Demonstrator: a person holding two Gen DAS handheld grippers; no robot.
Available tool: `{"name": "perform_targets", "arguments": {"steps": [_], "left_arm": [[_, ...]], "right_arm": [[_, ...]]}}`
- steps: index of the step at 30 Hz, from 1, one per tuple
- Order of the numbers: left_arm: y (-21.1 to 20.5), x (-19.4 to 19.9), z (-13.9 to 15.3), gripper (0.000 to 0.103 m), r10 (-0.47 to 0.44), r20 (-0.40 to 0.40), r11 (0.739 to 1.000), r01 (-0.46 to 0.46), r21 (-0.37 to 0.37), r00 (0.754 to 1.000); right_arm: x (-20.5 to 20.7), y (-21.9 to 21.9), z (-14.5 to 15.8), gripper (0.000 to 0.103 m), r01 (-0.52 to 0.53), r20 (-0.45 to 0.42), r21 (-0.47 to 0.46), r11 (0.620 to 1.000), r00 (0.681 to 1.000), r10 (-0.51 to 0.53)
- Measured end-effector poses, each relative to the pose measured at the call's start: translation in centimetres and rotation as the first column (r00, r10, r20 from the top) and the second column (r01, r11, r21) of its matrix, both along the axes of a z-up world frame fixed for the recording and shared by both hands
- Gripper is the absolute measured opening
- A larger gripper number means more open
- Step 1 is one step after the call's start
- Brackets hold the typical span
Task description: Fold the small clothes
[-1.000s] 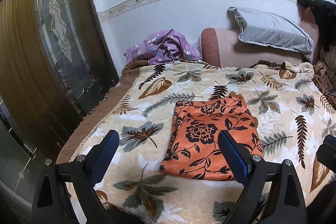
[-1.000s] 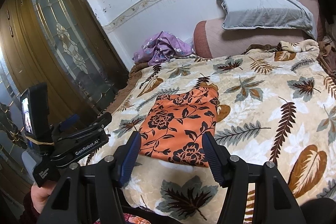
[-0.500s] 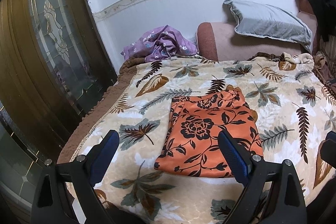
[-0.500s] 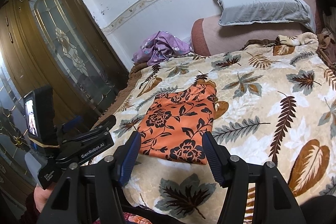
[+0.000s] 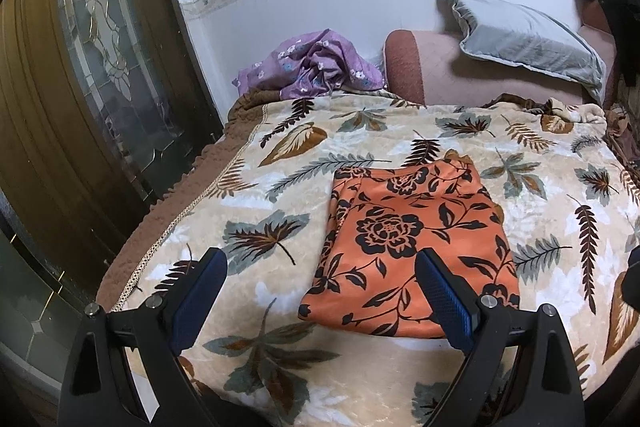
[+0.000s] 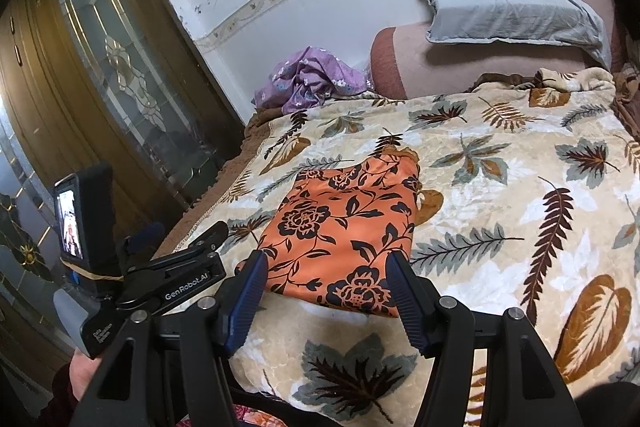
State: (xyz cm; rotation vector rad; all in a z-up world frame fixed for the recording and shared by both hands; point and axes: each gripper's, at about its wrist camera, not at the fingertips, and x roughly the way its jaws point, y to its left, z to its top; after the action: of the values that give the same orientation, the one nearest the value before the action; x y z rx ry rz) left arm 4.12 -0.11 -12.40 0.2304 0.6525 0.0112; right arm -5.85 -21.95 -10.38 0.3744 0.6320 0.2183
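An orange garment with a black flower print [image 5: 408, 239] [image 6: 344, 227] lies folded into a flat rectangle on the leaf-patterned blanket [image 5: 280, 187] [image 6: 500, 211]. My left gripper [image 5: 320, 291] hovers open over the blanket's near edge, its right finger over the garment's near corner, nothing between its jaws. My right gripper [image 6: 326, 287] is open too, just short of the garment's near edge, holding nothing. The left gripper's body [image 6: 172, 287] and the hand holding it show at the lower left of the right wrist view.
A crumpled purple flowered cloth [image 5: 312, 67] [image 6: 312, 79] lies at the bed's far left by the wall. A grey pillow [image 5: 524, 39] [image 6: 508, 11] rests on a pink bolster [image 5: 460, 71]. A wooden door with glass panels [image 5: 100, 67] stands left of the bed.
The left gripper has sunk a little and pulled back, so the folded garment sits higher between its fingers. The right gripper has hardly moved. Both stayed open and the garment lay still.
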Motion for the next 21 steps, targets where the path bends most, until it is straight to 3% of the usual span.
{"name": "perform_targets", "arguments": {"steps": [13, 21], "left_arm": [[3.2, -0.1, 0.9, 0.095, 0.045, 0.044, 0.998, -0.043, -0.044, 0.998], [4.6, -0.9, 1.8, 0.095, 0.084, 0.056, 0.995, -0.081, -0.058, 0.995]], "right_arm": [[1.6, 2.6, -0.1, 0.065, 0.066, -0.04, -0.104, 0.992, 0.997, -0.071], [0.3, 3.3, 1.0, 0.065, 0.066, -0.008, -0.137, 0.988, 0.998, -0.067]]}}
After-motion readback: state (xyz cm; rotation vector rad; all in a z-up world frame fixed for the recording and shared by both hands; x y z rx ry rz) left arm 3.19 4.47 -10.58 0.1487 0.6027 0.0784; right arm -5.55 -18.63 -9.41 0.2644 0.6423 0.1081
